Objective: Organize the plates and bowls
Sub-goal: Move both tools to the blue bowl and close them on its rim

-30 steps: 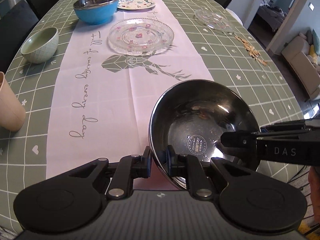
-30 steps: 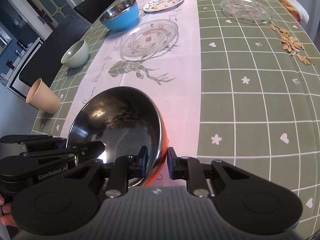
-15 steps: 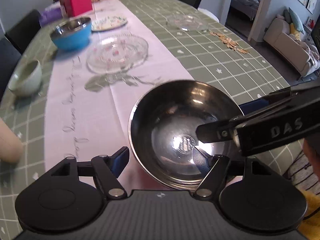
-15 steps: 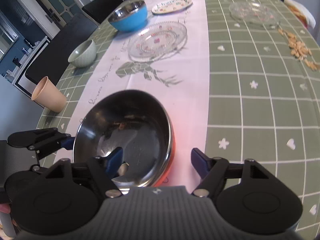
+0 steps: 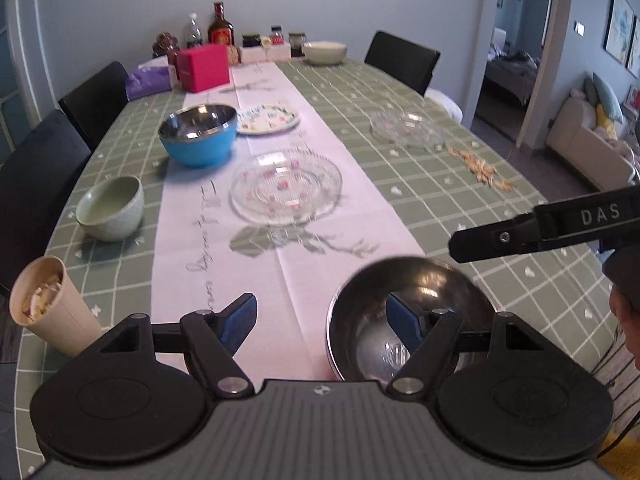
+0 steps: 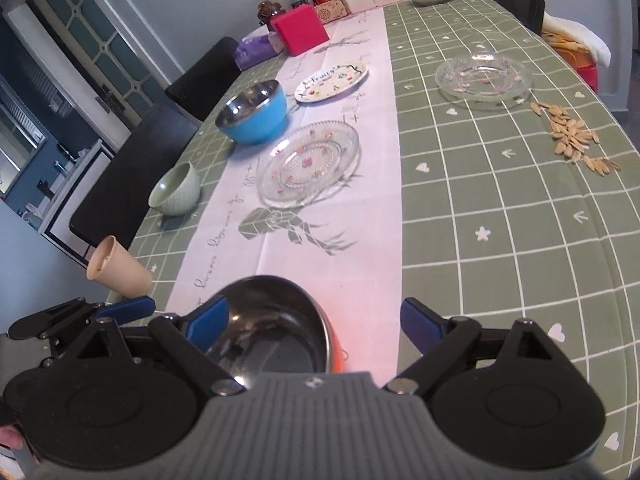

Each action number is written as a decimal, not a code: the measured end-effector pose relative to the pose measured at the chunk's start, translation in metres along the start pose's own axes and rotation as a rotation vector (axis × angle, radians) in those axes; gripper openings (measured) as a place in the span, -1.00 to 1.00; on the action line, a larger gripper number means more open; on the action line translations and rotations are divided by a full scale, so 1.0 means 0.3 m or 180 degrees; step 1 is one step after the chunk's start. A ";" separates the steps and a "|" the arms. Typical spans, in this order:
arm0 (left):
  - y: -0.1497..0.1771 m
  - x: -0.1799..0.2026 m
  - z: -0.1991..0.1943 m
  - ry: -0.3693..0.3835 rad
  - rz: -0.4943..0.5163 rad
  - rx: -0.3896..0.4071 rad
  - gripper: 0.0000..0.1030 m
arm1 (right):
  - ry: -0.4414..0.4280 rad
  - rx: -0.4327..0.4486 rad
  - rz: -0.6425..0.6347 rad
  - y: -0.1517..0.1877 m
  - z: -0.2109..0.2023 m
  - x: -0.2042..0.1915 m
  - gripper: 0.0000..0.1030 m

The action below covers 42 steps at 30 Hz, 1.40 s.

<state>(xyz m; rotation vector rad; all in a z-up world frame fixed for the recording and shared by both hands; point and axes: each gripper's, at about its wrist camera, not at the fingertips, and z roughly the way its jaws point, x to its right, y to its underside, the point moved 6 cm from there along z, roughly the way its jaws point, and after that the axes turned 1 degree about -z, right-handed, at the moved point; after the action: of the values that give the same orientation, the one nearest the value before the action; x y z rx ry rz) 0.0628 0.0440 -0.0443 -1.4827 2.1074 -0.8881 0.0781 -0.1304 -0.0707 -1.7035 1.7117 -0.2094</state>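
Note:
A steel bowl [image 5: 412,292] with an orange outside [image 6: 280,320] rests on the white runner near the table's front edge. My left gripper [image 5: 320,316] is open above it, one blue pad over the bowl's inside and the other over the runner. My right gripper [image 6: 314,316] has its jaws opening; the bowl's right rim lies below and between them, untouched. Farther up the table stand a blue bowl [image 5: 198,136], a clear glass plate [image 5: 286,186], a pale green bowl [image 5: 110,208], a painted plate [image 5: 268,118] and a second glass plate [image 5: 406,128].
A paper cup [image 5: 52,308] stands at the near left edge. Seeds [image 6: 572,140] lie scattered at the right. A red box [image 5: 202,68], bottles, jars and a white bowl [image 5: 324,52] crowd the far end. Black chairs [image 6: 132,168] line the left side.
Both grippers opened and let go of the steel bowl's rim, then rose and tilted upward. The bowl stays on the runner.

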 end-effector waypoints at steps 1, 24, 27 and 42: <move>-0.017 -0.012 -0.009 -0.0018 -0.0019 0.0044 0.68 | -0.0005 0.0047 -0.0020 -0.013 -0.013 -0.006 0.77; -0.608 -0.584 0.326 -0.0495 -0.1336 0.0481 0.70 | -0.0152 0.0327 0.0375 -0.747 0.247 0.018 0.77; -0.620 -0.621 0.406 -0.0577 -0.1256 0.0355 0.70 | -0.0165 0.0381 0.0422 -0.800 0.343 0.007 0.75; -0.589 -0.722 0.695 -0.0919 -0.1058 -0.0060 0.70 | -0.0034 0.0106 -0.0105 -0.870 0.786 -0.080 0.70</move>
<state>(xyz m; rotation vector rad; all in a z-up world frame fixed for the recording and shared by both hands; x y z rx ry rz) 0.3932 0.1516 -0.0744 -1.8809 1.6969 -0.7121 0.4222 -0.0558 -0.0881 -1.7066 1.6642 -0.2423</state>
